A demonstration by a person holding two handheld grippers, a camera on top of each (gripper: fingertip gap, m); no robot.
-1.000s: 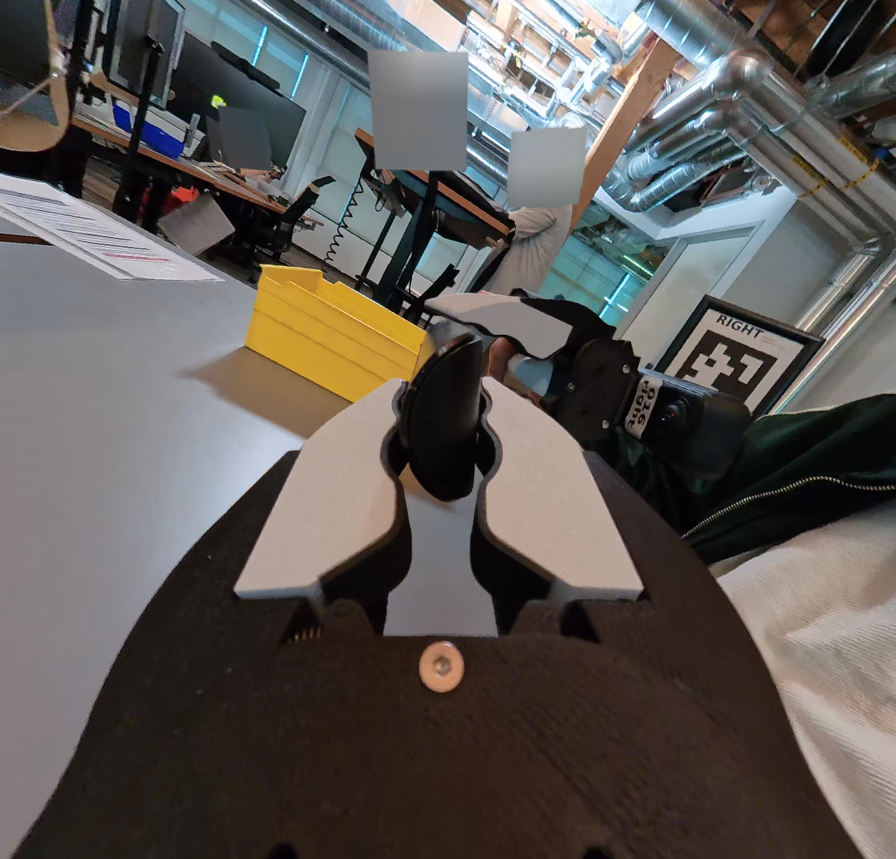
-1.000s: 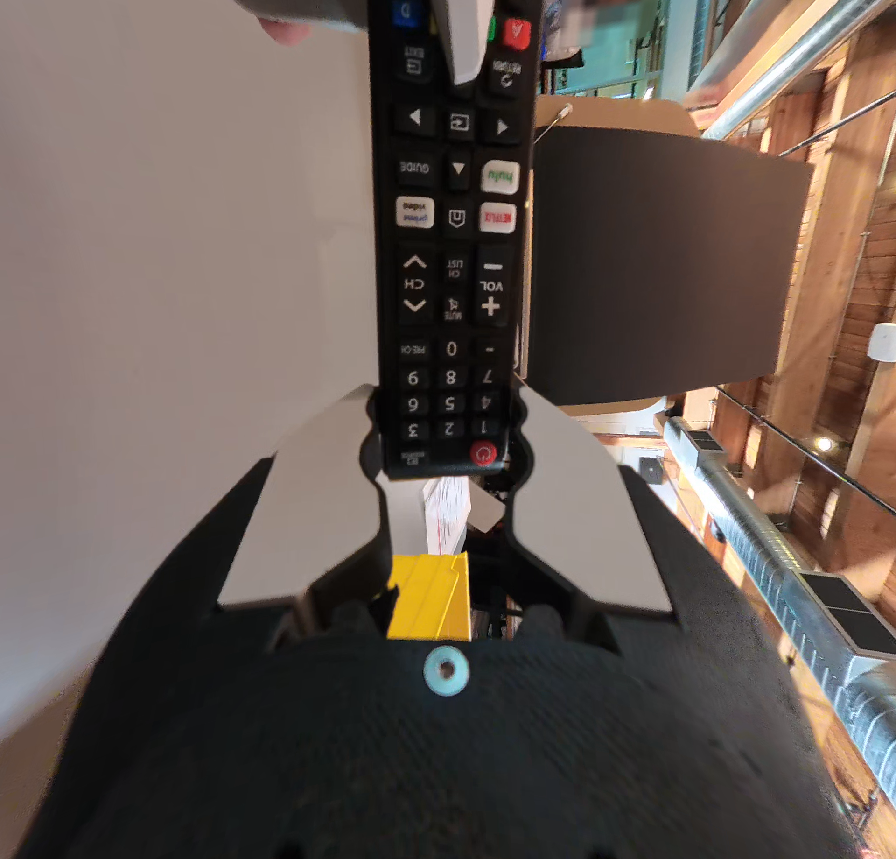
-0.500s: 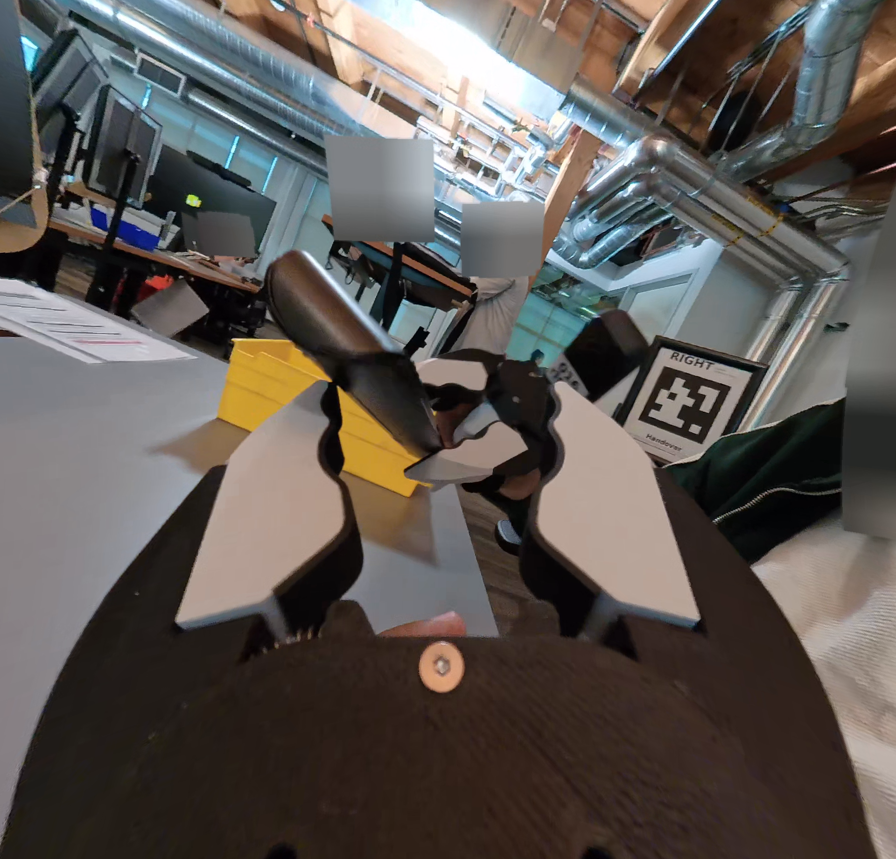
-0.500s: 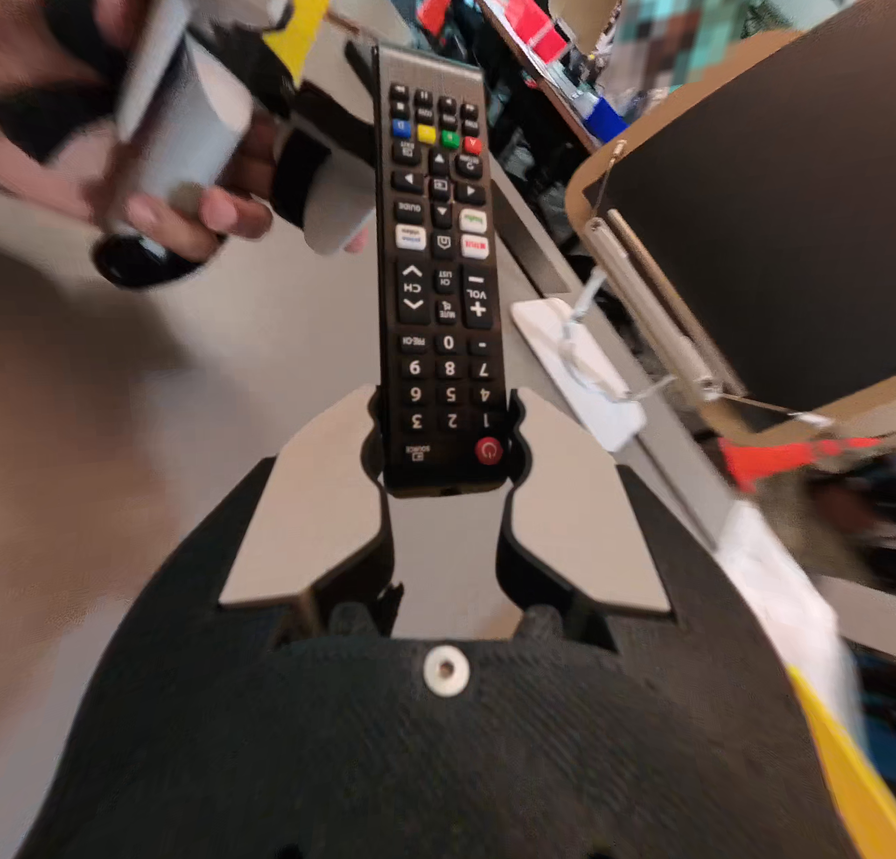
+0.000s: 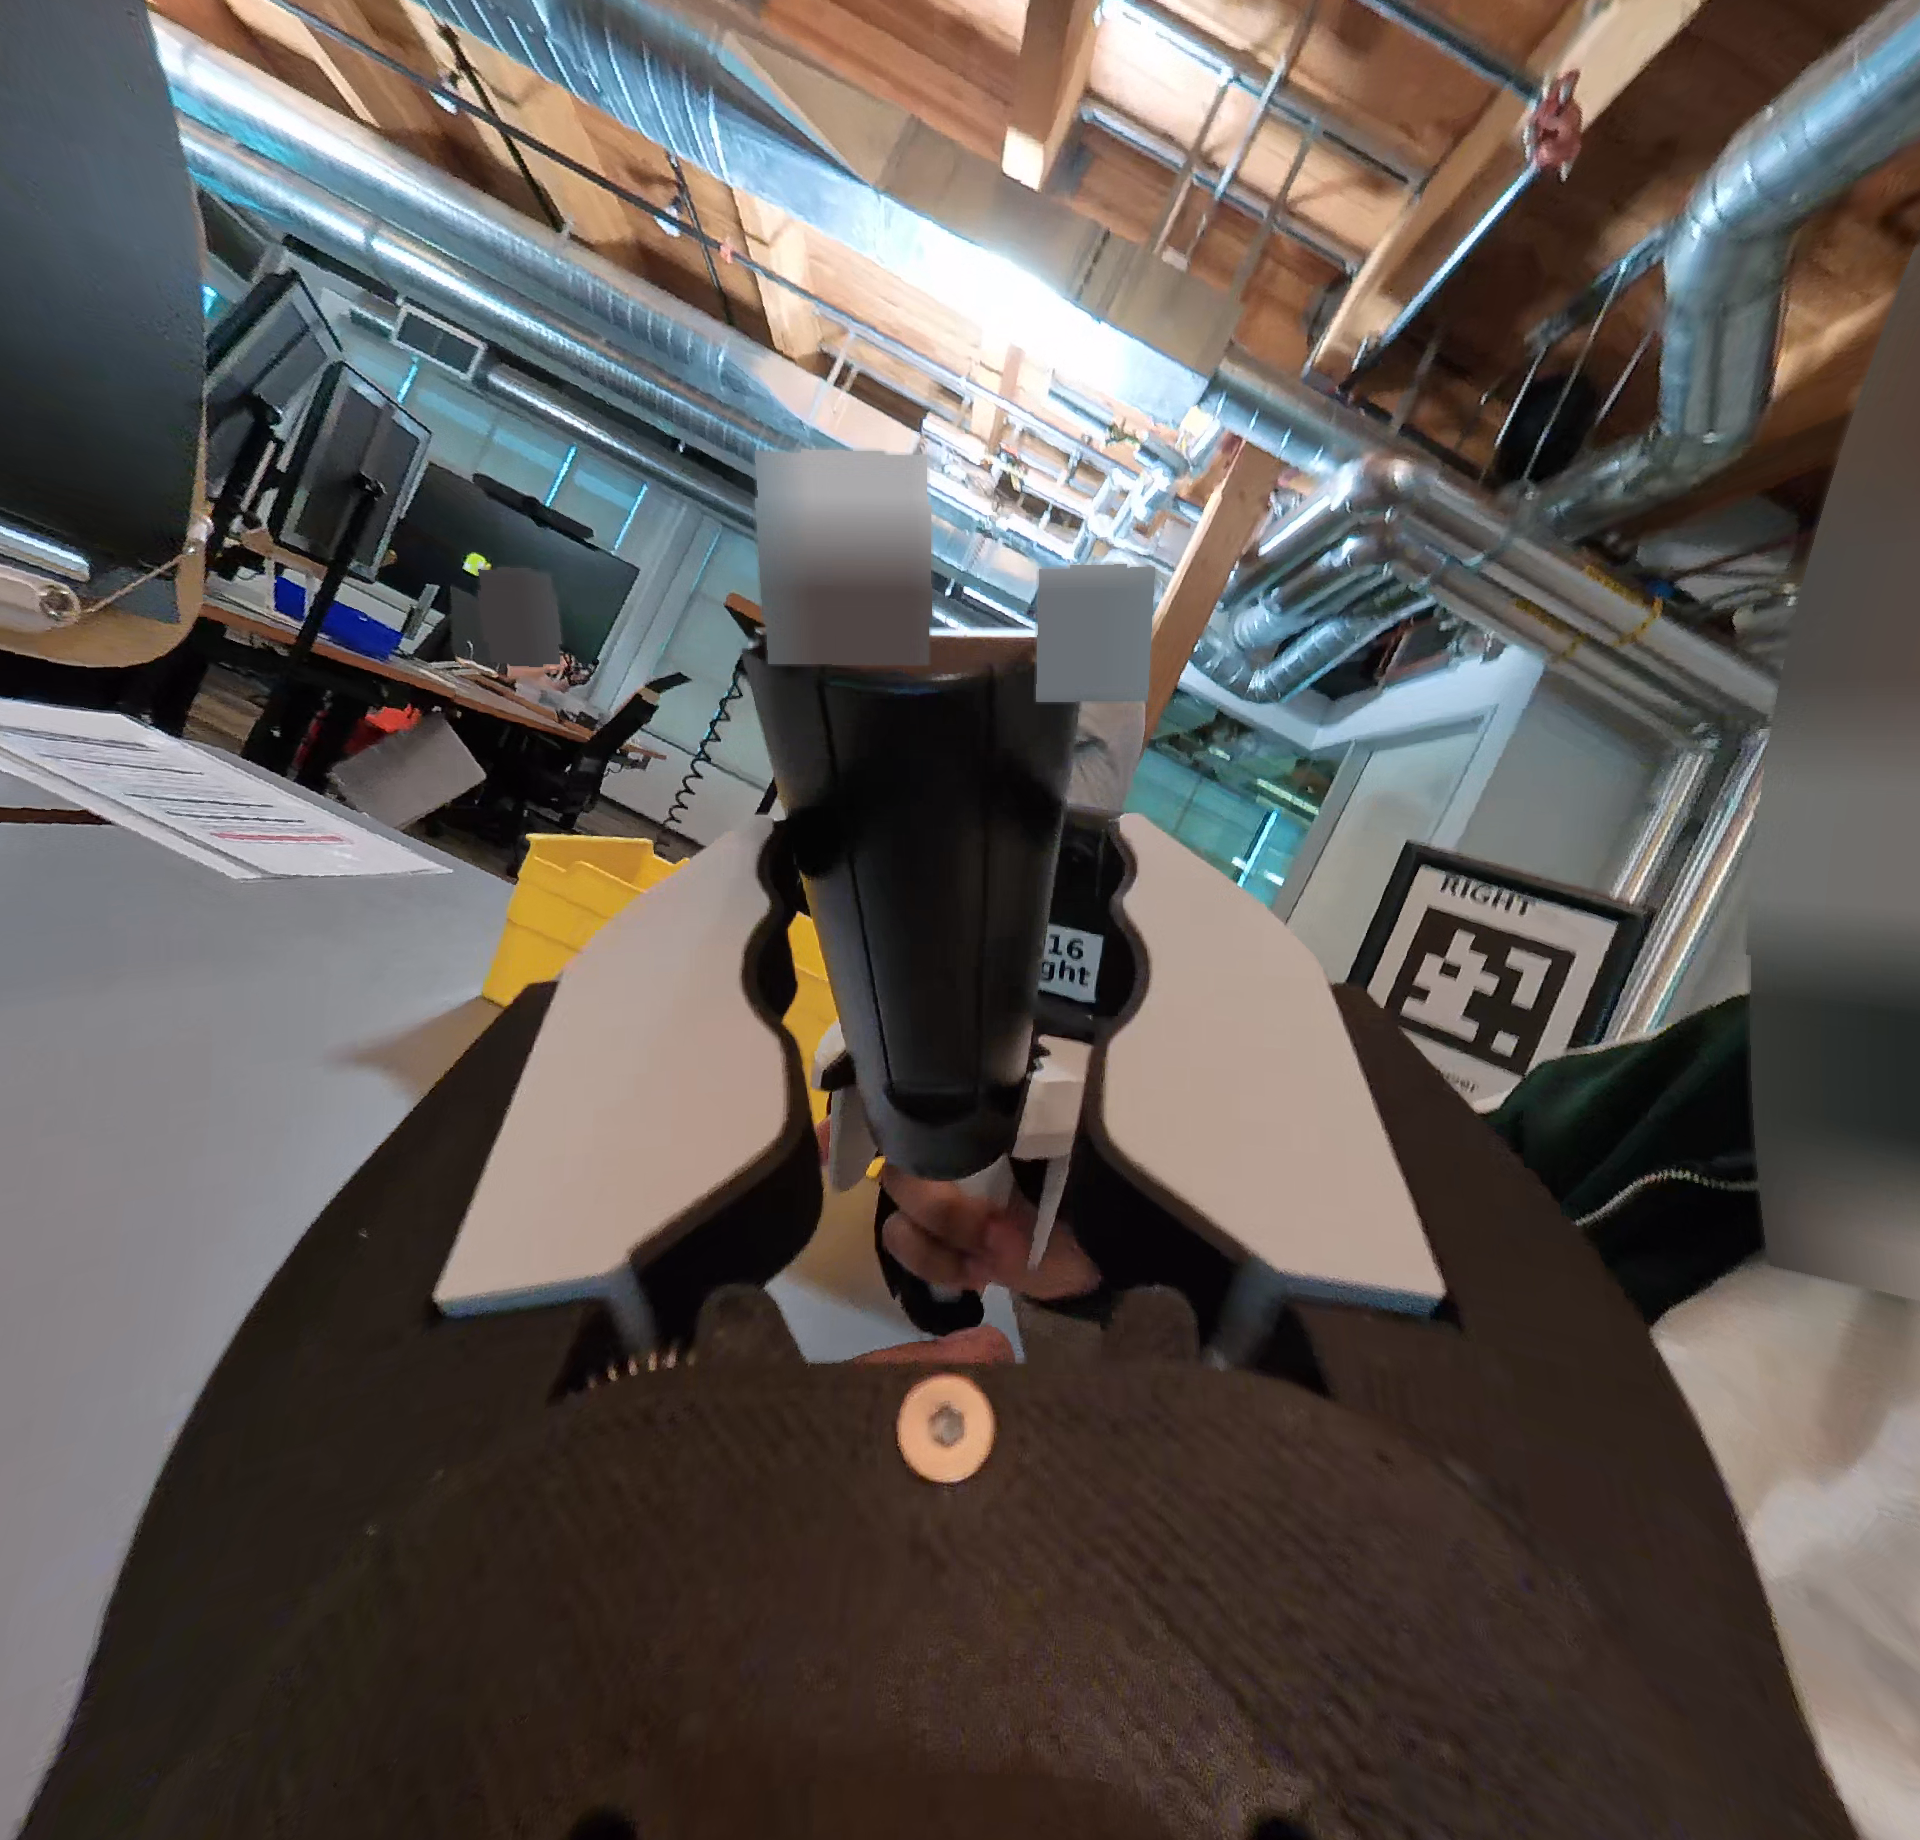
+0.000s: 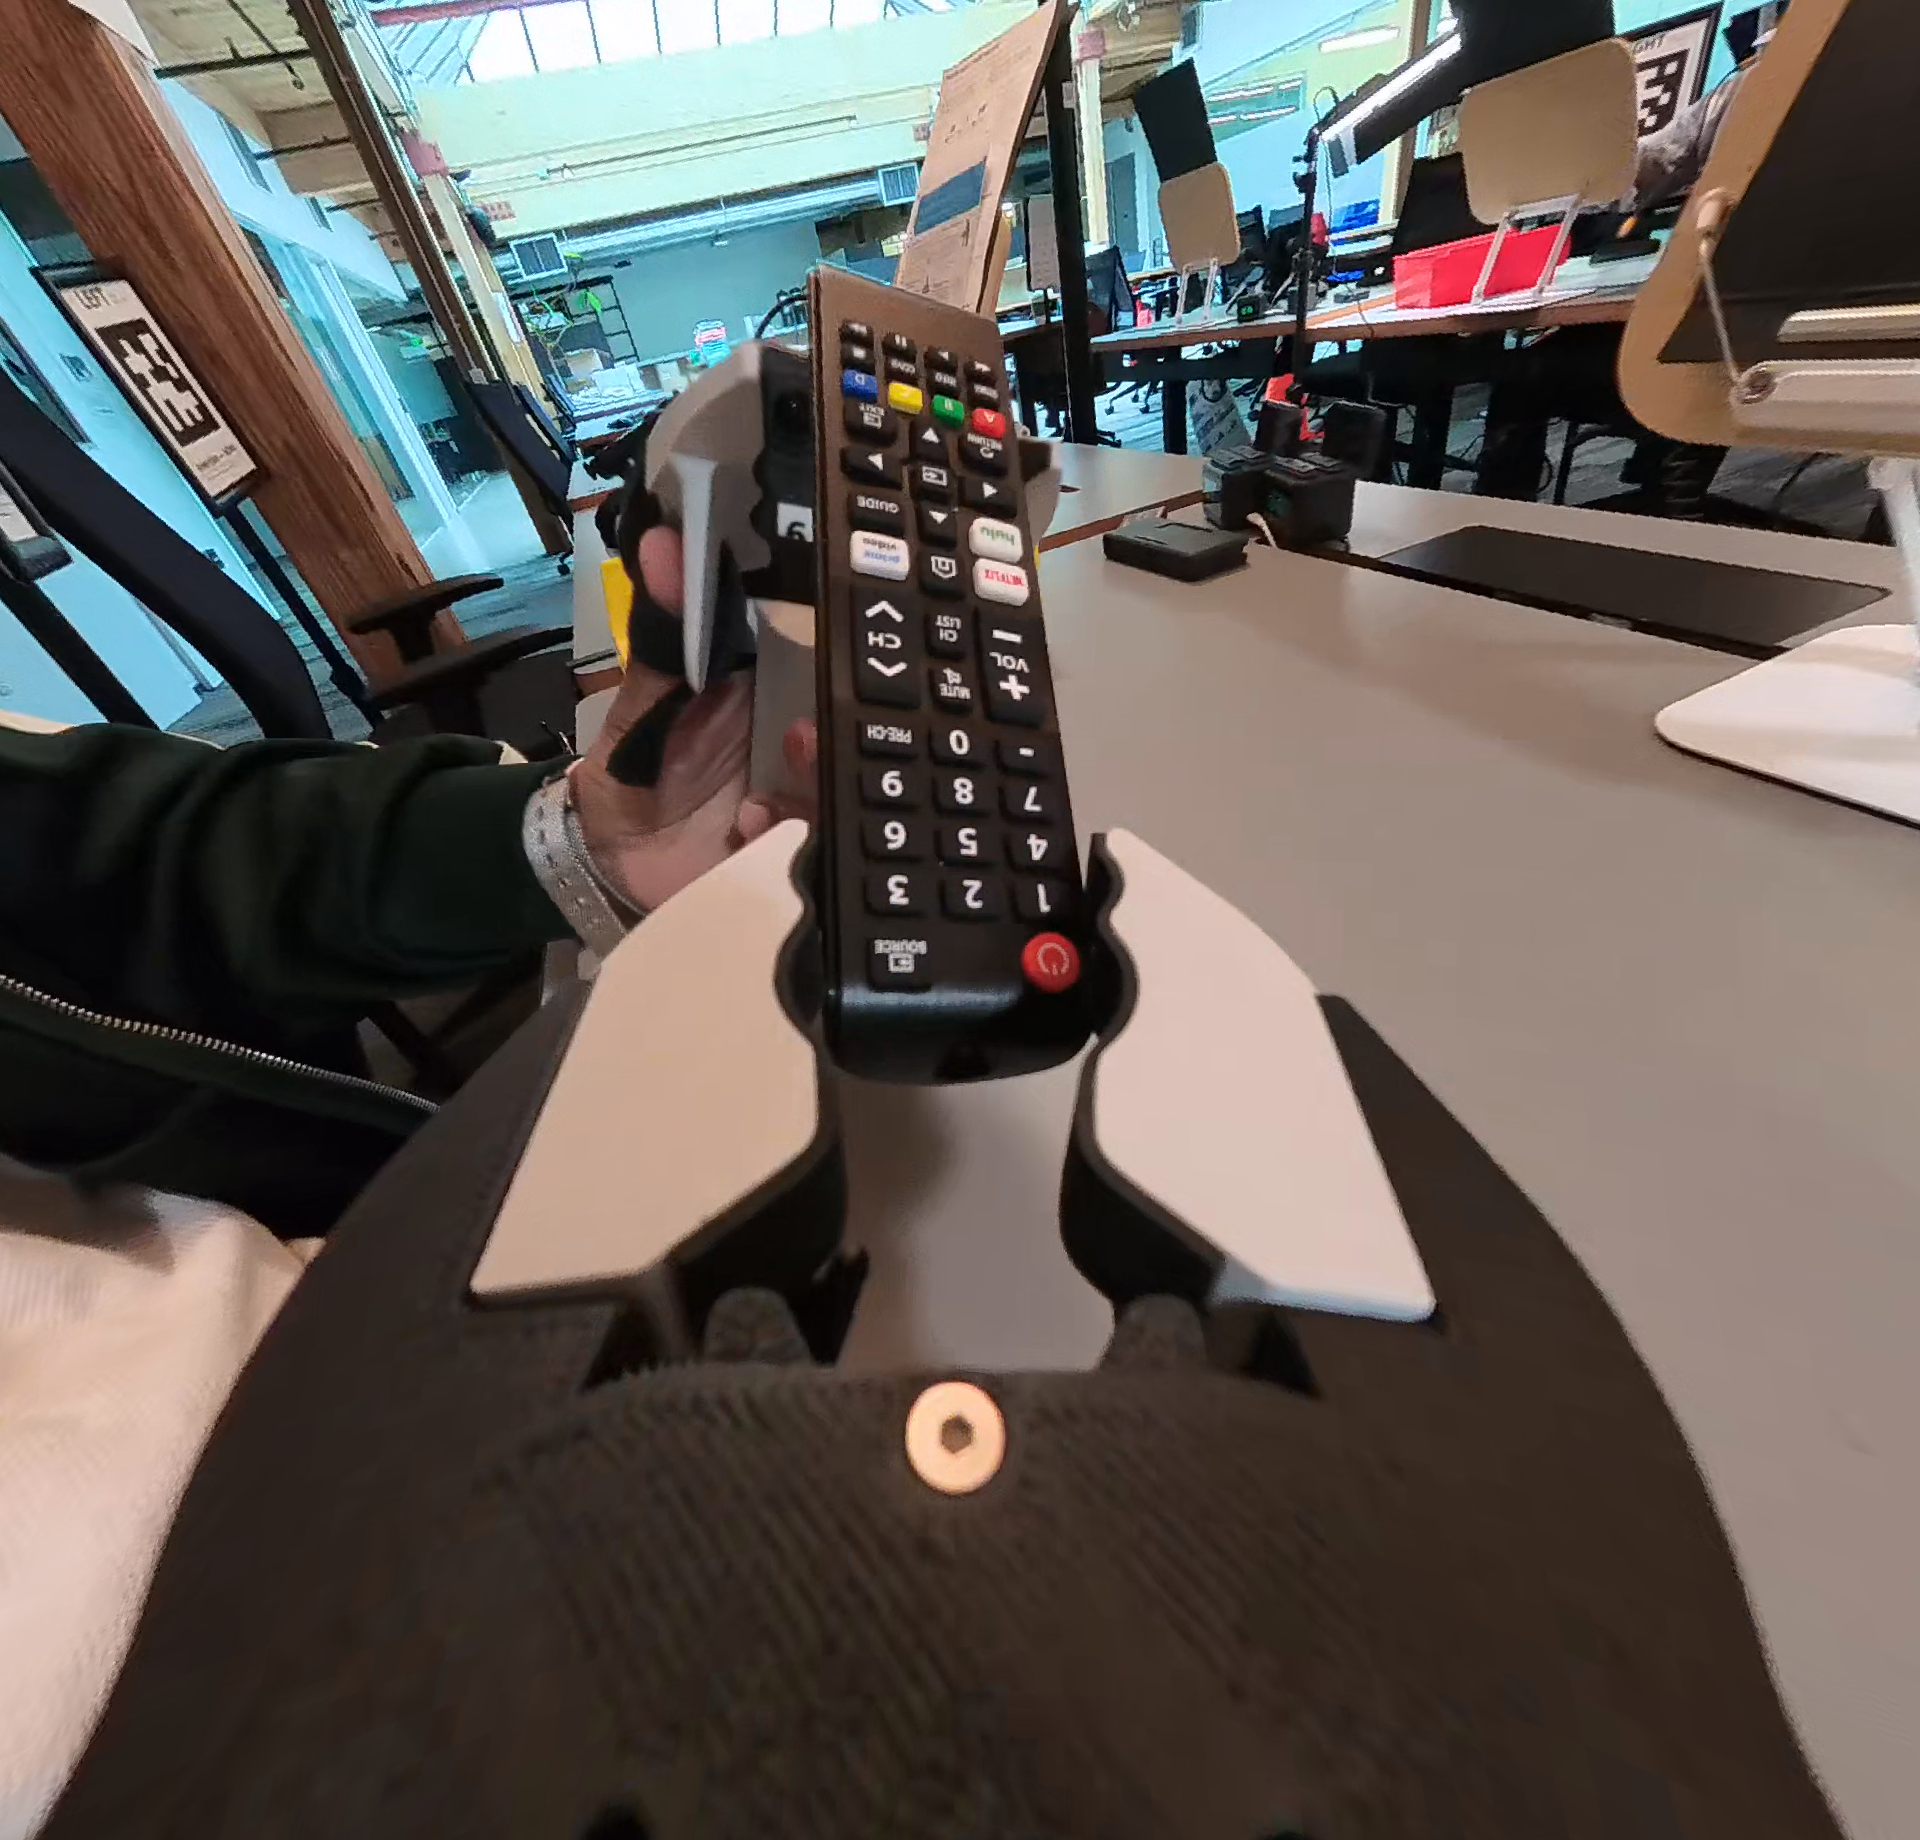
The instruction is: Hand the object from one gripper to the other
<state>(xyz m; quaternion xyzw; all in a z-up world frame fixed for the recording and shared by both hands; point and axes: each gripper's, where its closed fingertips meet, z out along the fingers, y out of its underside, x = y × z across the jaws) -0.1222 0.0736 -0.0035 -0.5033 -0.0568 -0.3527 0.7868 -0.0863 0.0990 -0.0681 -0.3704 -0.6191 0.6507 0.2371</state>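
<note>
The right gripper (image 6: 951, 959) is clamping its jaws on the remote's (image 6: 940, 668) near end while the left gripper (image 5: 945, 969), jaws apart around its far end, should be closing squarely before release.

Left gripper (image 5: 940, 943) fingers spread wide, black remote (image 5: 925, 917) upright between them, touching neither. Right gripper (image 5: 940, 1141) clamps remote's lower end. Yellow bin (image 5: 566, 907) behind on grey table (image 5: 208, 1063).

Grey table (image 6: 1403, 855): white monitor-stand base (image 6: 1797, 720), black mat (image 6: 1631, 585), small black box (image 6: 1174, 547); yellow bin (image 5: 566, 912) and printed sheet (image 5: 197, 793) at the far edge.
</note>
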